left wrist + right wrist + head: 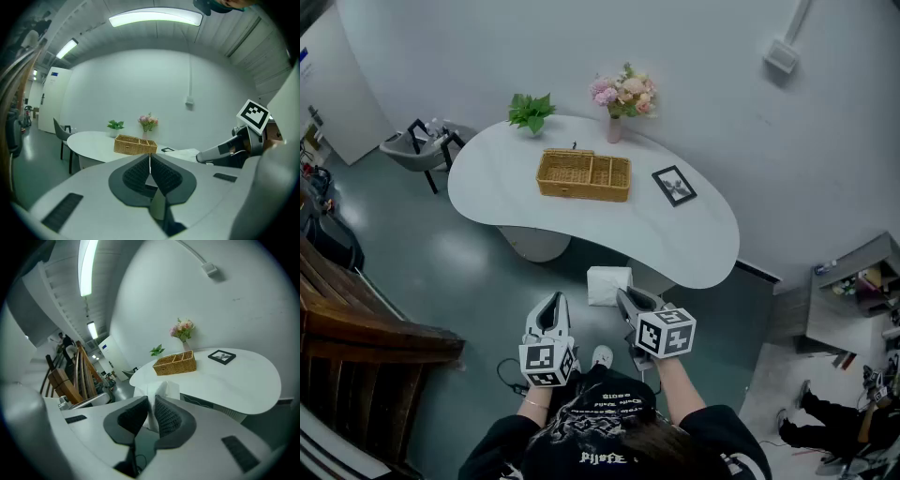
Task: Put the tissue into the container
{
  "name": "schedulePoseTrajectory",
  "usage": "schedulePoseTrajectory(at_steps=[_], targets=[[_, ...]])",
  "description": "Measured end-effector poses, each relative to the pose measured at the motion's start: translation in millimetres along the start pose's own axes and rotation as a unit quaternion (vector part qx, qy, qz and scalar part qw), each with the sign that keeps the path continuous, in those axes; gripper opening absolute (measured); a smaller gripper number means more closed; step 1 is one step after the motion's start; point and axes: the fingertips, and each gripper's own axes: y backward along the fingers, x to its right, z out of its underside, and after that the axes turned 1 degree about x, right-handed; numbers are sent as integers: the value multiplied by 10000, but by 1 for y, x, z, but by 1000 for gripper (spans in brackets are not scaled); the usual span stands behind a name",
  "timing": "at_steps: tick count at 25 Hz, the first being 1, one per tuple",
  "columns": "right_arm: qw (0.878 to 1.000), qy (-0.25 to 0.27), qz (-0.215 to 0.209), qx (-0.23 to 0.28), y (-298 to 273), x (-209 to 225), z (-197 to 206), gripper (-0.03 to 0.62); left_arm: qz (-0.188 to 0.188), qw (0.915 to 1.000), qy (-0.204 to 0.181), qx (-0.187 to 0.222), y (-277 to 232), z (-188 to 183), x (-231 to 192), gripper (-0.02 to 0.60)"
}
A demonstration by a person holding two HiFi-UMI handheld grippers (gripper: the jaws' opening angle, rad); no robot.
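Tissue pinched in the right gripper, short of the white table
Its jaws are nearly together on the white tissue; the left gripper is closed tight with nothing in it; the wicker basket sits mid-table, well apart

Woven wicker basket, smooth matt table, tissue probably soft crinkled paper.

I count one tissue, one basket, one table, one flower vase, one potted plant, one framed picture, one chair, and two grippers: left gripper, right gripper.
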Motion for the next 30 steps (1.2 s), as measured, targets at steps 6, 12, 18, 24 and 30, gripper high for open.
schedulePoseTrajectory(at_steps=[6, 12, 18, 24, 30], targets=[[9994, -288, -208, 60, -1, 1, 0, 71, -26, 10000, -35, 38, -1, 4, 4, 27], [9987, -184, -461, 119, -1, -1, -3, 71, -155, 9999, -34, 42, -5, 12, 9, 28], [9985, -181, -498, 141, -1, 4, -5, 71, -275, 9996, 28, 40, -2, 19, 13, 28], [9979, -171, -570, 242, -10, 4, -19, 71, -273, 9996, -61, 6, -14, 18, 10, 28], [9973, -155, -648, 325, -33, -2, -36, 71, -263, 9996, -25, 51, -36, 10, -6, 28]])
